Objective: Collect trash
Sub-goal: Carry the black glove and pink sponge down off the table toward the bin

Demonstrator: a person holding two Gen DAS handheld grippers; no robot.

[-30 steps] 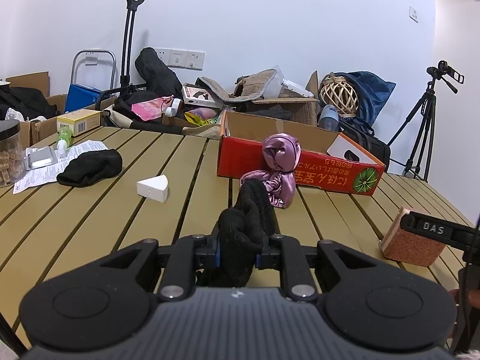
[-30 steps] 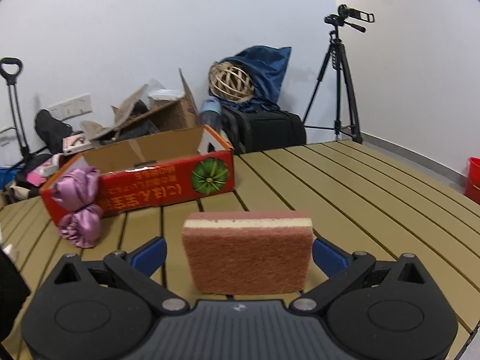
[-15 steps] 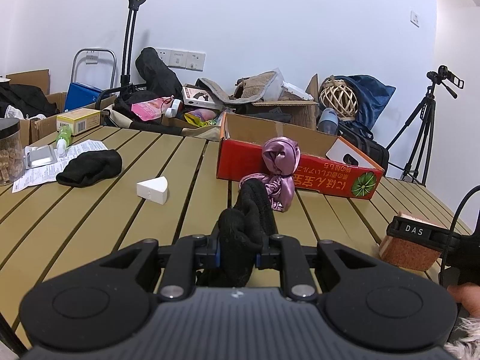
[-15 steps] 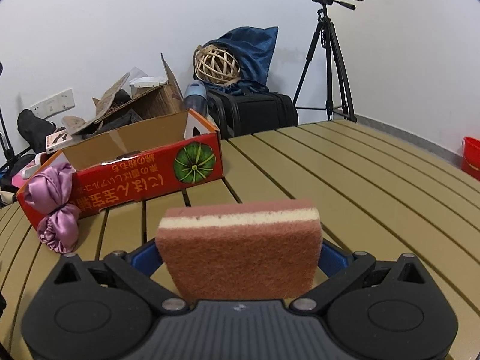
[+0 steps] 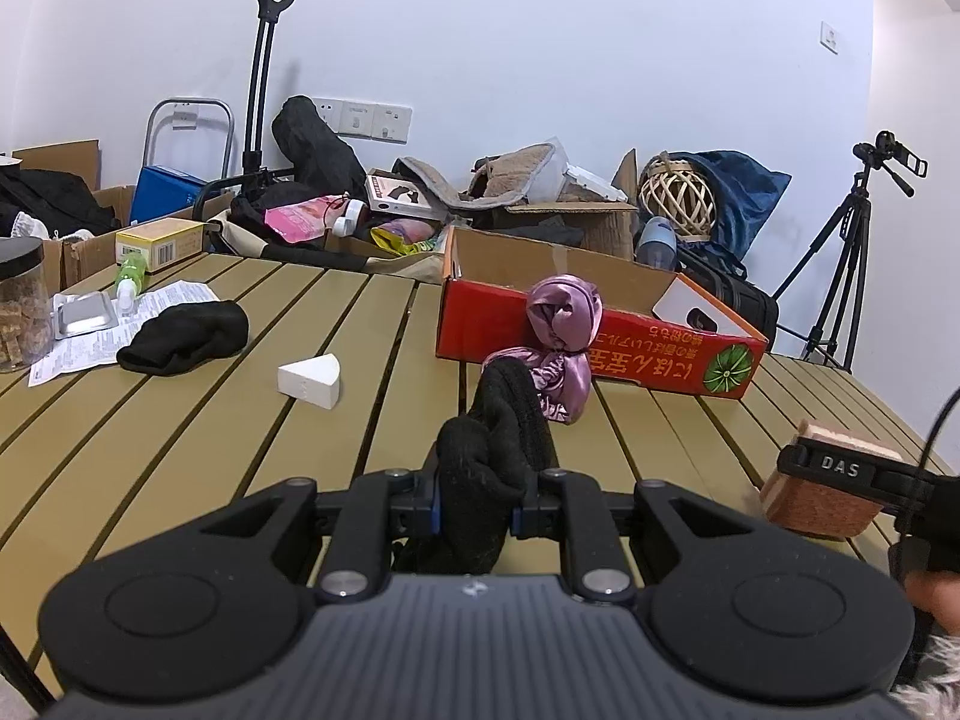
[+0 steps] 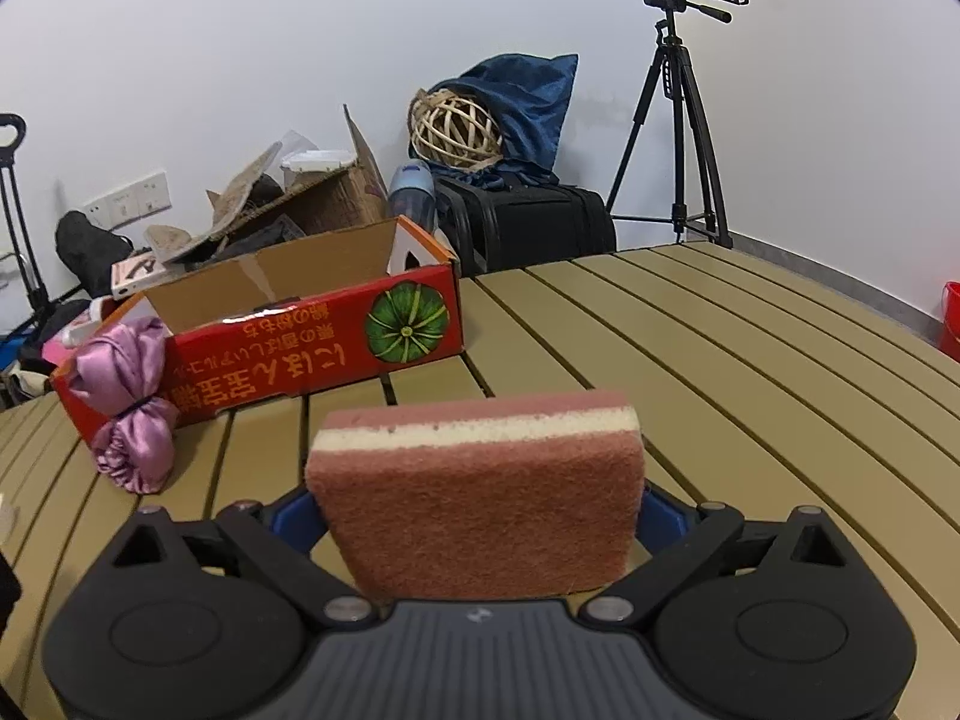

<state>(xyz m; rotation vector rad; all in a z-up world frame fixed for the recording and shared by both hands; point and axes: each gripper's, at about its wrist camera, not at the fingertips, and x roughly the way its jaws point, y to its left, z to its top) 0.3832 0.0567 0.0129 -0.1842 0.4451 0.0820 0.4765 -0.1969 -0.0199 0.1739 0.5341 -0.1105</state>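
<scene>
Left hand-held gripper [image 5: 474,519] clamped black sock [image 5: 492,456]; right hand-held gripper [image 6: 477,519] clamped sponge [image 6: 480,504]. Lift both clear, release over red box [image 6: 288,339] at 11 o'clock.

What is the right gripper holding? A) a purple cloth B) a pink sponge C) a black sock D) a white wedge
B: in the right wrist view the right gripper has its jaws closed on the pink sponge, lifted above the table.
</scene>
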